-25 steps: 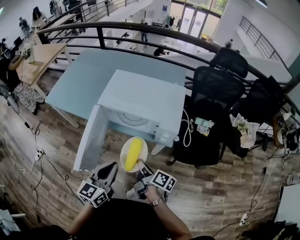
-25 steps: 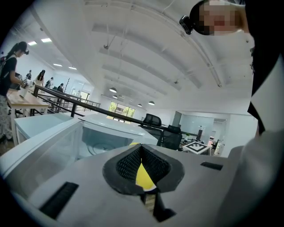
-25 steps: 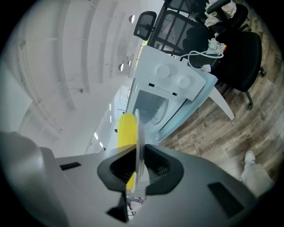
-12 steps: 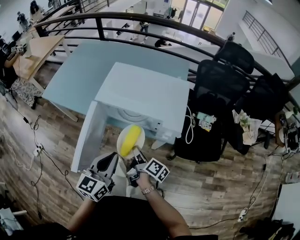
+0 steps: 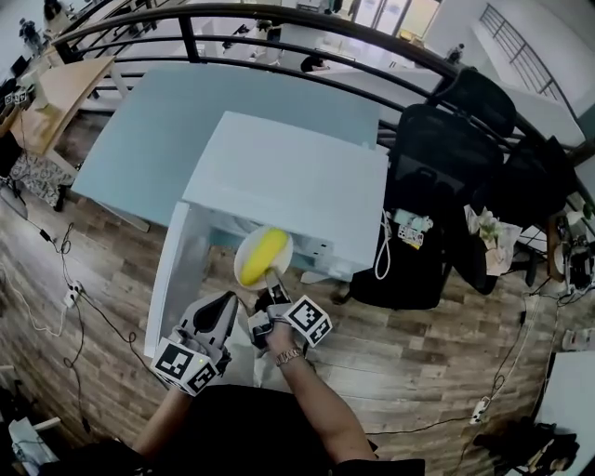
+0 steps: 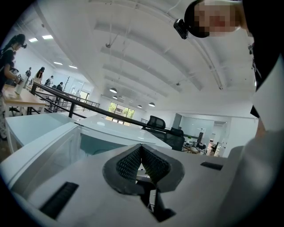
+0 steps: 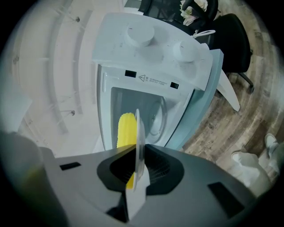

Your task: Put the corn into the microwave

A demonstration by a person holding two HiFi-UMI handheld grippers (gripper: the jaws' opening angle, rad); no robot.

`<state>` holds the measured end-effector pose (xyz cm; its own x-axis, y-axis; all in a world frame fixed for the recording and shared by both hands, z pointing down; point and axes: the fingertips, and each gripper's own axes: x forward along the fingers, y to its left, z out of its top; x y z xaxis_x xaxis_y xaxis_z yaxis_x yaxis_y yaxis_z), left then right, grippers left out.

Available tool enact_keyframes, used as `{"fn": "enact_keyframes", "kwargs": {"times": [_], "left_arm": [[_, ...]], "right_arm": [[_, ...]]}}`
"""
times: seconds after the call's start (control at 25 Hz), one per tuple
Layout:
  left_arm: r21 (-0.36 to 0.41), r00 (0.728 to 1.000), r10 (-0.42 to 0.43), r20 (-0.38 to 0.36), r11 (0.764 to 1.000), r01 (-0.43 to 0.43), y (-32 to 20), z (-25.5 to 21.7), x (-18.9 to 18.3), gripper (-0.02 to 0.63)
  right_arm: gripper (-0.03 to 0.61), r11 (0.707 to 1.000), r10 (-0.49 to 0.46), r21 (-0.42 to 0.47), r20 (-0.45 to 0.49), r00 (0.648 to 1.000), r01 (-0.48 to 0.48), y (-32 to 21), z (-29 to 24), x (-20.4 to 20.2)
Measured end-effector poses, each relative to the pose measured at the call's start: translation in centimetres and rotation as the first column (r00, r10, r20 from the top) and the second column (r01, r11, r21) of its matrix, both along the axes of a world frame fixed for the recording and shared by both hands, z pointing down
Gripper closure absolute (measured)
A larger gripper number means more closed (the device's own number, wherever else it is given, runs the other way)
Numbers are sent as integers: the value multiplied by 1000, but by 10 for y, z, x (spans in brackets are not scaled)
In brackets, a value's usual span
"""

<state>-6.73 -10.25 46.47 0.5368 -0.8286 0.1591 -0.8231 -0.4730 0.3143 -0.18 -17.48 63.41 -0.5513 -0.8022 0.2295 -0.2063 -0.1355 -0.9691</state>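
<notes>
A yellow corn cob (image 5: pixel 263 255) lies on a small white plate (image 5: pixel 284 253). My right gripper (image 5: pixel 272 286) is shut on the plate's near rim and holds it at the mouth of the white microwave (image 5: pixel 288 181). The microwave's door (image 5: pixel 177 279) stands swung open to the left. In the right gripper view the plate (image 7: pixel 137 133) shows edge-on between the jaws, with the corn (image 7: pixel 125 128) on its left face and the open cavity with its turntable (image 7: pixel 155 115) straight ahead. My left gripper (image 5: pixel 223 311) hangs shut and empty beside the door, to the left of the plate.
The microwave stands on a pale glass-topped table (image 5: pixel 158 130). Its white power cord (image 5: pixel 383 251) hangs at the right side. Black office chairs (image 5: pixel 437 167) stand to the right, a dark railing (image 5: pixel 279 19) runs behind, and cables (image 5: pixel 84 307) lie on the wooden floor at left.
Both grippers have moved forward toward the microwave. The plate with the corn has gone from in front of the microwave to the edge of its opening.
</notes>
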Motion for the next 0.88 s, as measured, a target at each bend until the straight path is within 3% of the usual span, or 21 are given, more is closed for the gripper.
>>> {"fn": "enact_keyframes", "kwargs": {"times": [0.36, 0.68, 0.88], "left_arm": [[-6, 1000, 22, -18, 1000, -22, -31, -3, -6, 611], [-3, 999, 48, -25, 999, -48, -50, -8, -6, 611], [-29, 998, 54, -37, 998, -55, -55, 0, -8, 611]], "right_arm": [[545, 989, 145, -32, 48, 988, -144, -47, 21, -4], [543, 960, 280, -36, 101, 955, -278, -79, 37, -3], [543, 948, 316, -57, 78, 945, -313, -89, 52, -1]]}}
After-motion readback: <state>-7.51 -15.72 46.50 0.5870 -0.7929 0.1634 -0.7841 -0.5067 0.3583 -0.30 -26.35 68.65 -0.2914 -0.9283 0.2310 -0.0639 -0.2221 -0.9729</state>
